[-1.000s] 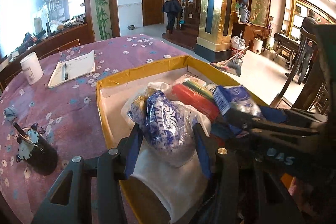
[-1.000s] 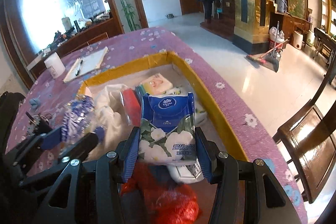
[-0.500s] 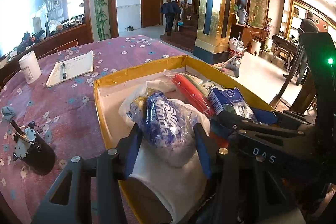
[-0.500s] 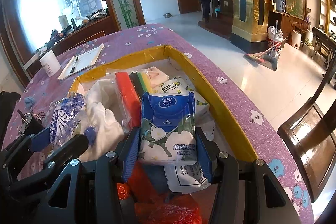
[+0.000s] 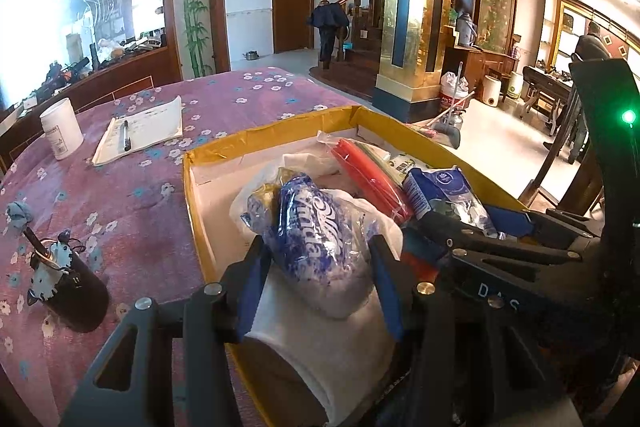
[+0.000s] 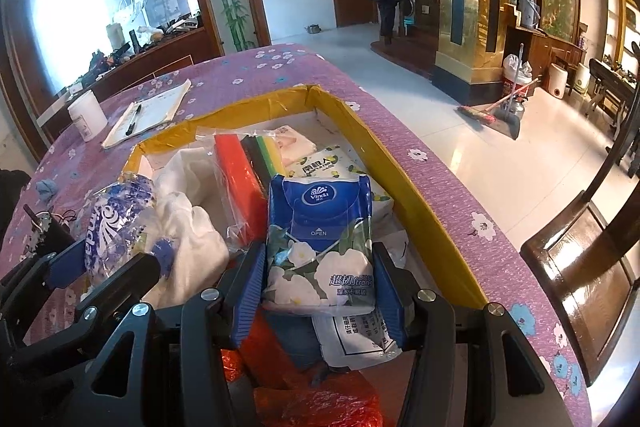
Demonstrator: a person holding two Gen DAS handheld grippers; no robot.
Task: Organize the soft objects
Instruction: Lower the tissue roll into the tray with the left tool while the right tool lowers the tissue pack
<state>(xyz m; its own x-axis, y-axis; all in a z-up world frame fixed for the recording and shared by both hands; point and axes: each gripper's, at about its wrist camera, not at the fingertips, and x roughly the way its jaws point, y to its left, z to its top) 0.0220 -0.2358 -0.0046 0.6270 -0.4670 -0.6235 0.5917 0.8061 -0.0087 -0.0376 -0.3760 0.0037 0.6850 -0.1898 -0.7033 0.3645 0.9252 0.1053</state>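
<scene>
My left gripper is shut on a blue-and-white plastic tissue bag, held above the near left part of the yellow-rimmed box. My right gripper is shut on a blue Vinda tissue pack with white flowers, held over the box's near right part. In the box lie a white cloth, a bagged red sponge stack, and more tissue packs. A red plastic bag lies below the right gripper. The left gripper and its bag also show in the right wrist view.
The box sits on a purple flowered tablecloth. On it are a white cup, a notepad with a pen, and a small black device at the near left. A wooden chair stands right of the table.
Both grippers have drawn back and up a little with their packs still held; more of the box and its contents shows in front of them.
</scene>
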